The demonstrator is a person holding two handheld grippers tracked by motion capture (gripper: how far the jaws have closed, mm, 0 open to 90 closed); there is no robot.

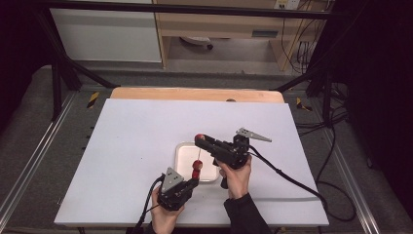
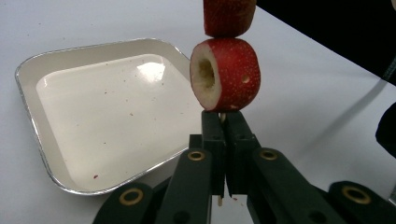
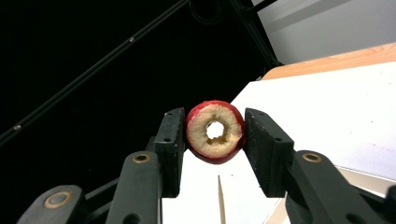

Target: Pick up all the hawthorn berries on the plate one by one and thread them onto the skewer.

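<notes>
Skewering cored red fruit pieces. The wooden skewer (image 2: 222, 116) stands upright just in front of the foil tray (image 1: 181, 147), its lower end clamped between the closed jaws of the left tongs (image 2: 223, 122). Two fruit pieces are already threaded on it: the lower piece (image 2: 226, 74) sits directly above those jaws, and the upper piece (image 2: 229, 17) rests touching it from above. A third piece (image 3: 215, 131), cored through so that its central hole faces the camera, is gripped at its sides by the right tongs (image 3: 212, 140), whose jaws press on it from both flanks; in the high view it hangs above the skewer's bare tip, over the near part of the tray. The tray itself holds no fruit, merely specks of red residue, and rests on the white tabletop (image 1: 136, 141). Judged from this arrangement, the work is well advanced: two pieces are seated, and what remains is aligning the third piece's hole with the tip and pushing it down.
</notes>
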